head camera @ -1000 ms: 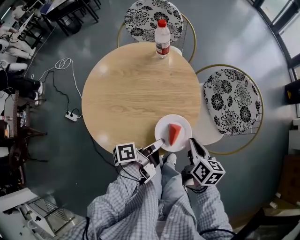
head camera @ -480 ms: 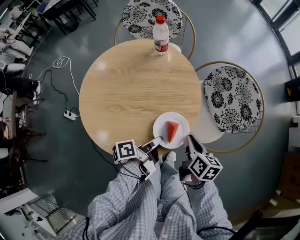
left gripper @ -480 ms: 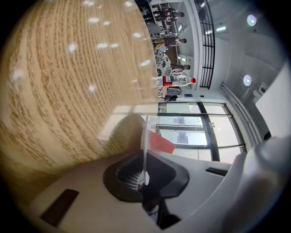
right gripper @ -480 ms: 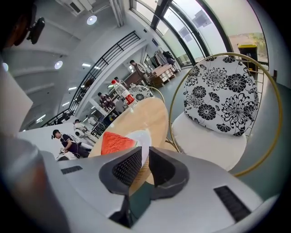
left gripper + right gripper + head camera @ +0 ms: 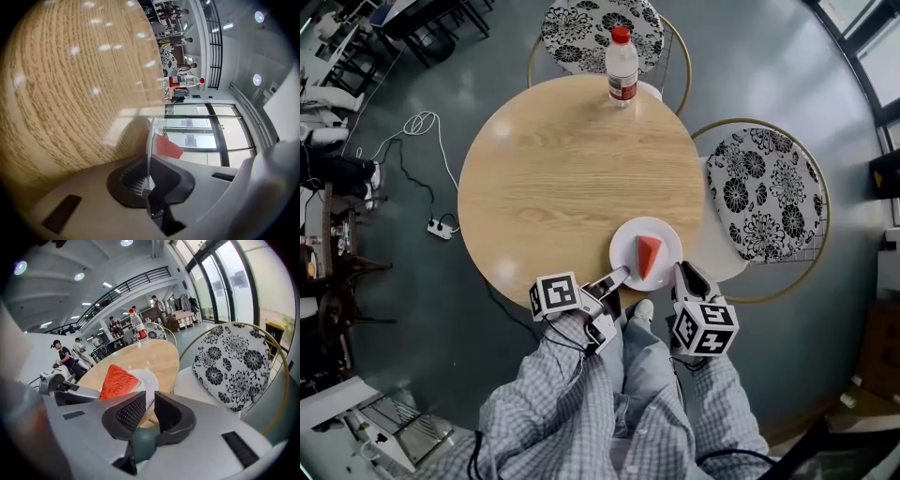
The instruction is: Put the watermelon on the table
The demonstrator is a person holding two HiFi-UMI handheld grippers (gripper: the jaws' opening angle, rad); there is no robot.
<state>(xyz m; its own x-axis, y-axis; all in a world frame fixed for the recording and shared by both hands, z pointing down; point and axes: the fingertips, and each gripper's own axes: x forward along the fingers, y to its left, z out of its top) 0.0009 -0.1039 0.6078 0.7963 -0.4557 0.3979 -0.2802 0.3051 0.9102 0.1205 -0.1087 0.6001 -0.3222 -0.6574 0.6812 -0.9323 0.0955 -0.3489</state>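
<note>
A red watermelon wedge (image 5: 648, 255) lies on a white plate (image 5: 625, 251) at the near edge of the round wooden table (image 5: 572, 178). My left gripper (image 5: 619, 277) is shut on the plate's near-left rim. In the left gripper view the plate (image 5: 150, 140) stands edge-on between the pads, with the watermelon (image 5: 166, 146) beyond. My right gripper (image 5: 682, 272) sits just off the plate's right rim. In the right gripper view its jaws (image 5: 149, 401) show a narrow gap with nothing in it. The plate (image 5: 149, 380) and watermelon (image 5: 117, 380) lie just ahead.
A water bottle (image 5: 622, 67) with a red cap stands at the table's far edge. Two floral-cushioned chairs are pushed up to the table, one at the right (image 5: 764, 202) and one behind (image 5: 600, 28). A power strip (image 5: 441, 230) and cable lie on the floor at the left.
The right gripper has rolled, so its marker cube faces differently, and it sits slightly closer to the plate's rim. The left gripper keeps its hold on the plate.
</note>
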